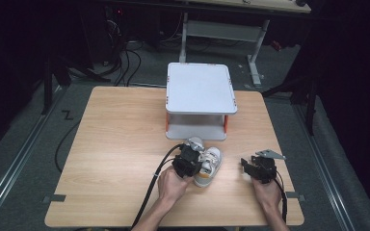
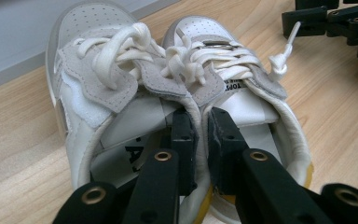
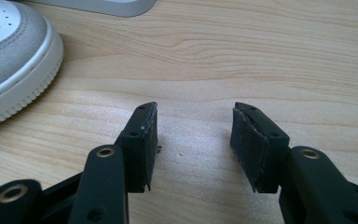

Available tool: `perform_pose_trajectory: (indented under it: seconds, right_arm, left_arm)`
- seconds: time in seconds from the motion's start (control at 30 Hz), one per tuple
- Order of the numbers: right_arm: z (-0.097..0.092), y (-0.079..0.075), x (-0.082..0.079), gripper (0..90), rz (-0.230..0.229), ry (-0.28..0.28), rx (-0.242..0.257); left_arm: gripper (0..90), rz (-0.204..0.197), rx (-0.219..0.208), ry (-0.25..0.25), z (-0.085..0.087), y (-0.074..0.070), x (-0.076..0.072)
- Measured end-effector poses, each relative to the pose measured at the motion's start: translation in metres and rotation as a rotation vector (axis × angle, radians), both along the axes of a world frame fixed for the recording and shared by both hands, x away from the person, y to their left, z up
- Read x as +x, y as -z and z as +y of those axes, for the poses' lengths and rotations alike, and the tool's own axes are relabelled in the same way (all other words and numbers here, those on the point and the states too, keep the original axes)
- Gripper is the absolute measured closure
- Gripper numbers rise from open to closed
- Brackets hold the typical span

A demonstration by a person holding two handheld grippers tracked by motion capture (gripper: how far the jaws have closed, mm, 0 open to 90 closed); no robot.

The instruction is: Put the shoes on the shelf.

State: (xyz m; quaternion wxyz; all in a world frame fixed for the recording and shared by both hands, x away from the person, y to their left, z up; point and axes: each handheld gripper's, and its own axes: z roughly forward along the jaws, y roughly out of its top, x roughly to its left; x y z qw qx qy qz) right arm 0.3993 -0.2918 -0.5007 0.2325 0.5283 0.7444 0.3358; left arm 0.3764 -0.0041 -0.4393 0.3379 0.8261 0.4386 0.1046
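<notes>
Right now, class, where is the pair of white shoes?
In the high view the pair of white shoes sits near the table's front edge, just before the grey two-tier shelf, between both tongs; the left tongs pinch their inner collars together.

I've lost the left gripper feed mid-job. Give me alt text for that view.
The left gripper is shut on the touching inner collars of a pair of white and grey shoes, one jaw inside each shoe. The shoes sit side by side on the wooden table, laces tied, toes pointing away.
</notes>
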Motion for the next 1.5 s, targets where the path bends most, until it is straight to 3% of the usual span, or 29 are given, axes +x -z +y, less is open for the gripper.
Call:
perform_pose_trajectory:
  seconds: [0.4,0.57,0.67,0.73,1.0,1.2,1.5]
  right_arm:
    - [0.0,0.0,0.0,59.8,-0.001,-0.019,0.006]
    - [0.002,-0.002,-0.001,62.1,-0.005,-0.045,0.021]
    - [0.003,-0.006,-0.003,64.6,-0.005,-0.067,0.046]
    - [0.002,-0.012,-0.001,65.1,0.031,-0.088,0.058]
    - [0.009,-0.045,0.005,61.9,0.004,-0.177,0.146]
    - [0.015,-0.067,0.008,71.2,-0.01,-0.225,0.187]
    - [0.02,-0.1,0.017,75.5,-0.069,-0.257,0.19]
  left_arm:
    - [82.0,-0.043,-0.008,0.02,0.016,-0.011,0.001]
    - [81.8,-0.038,-0.035,0.008,0.023,-0.011,0.01]
    - [81.8,-0.043,-0.015,0.004,0.024,-0.011,0.016]
    - [81.8,-0.051,-0.015,-0.003,0.024,-0.012,0.02]
    - [81.7,-0.082,-0.03,-0.043,0.029,-0.016,0.038]
    - [81.5,-0.076,-0.06,-0.109,0.038,-0.01,0.052]
    - [81.5,-0.114,-0.035,-0.159,0.034,-0.005,0.071]
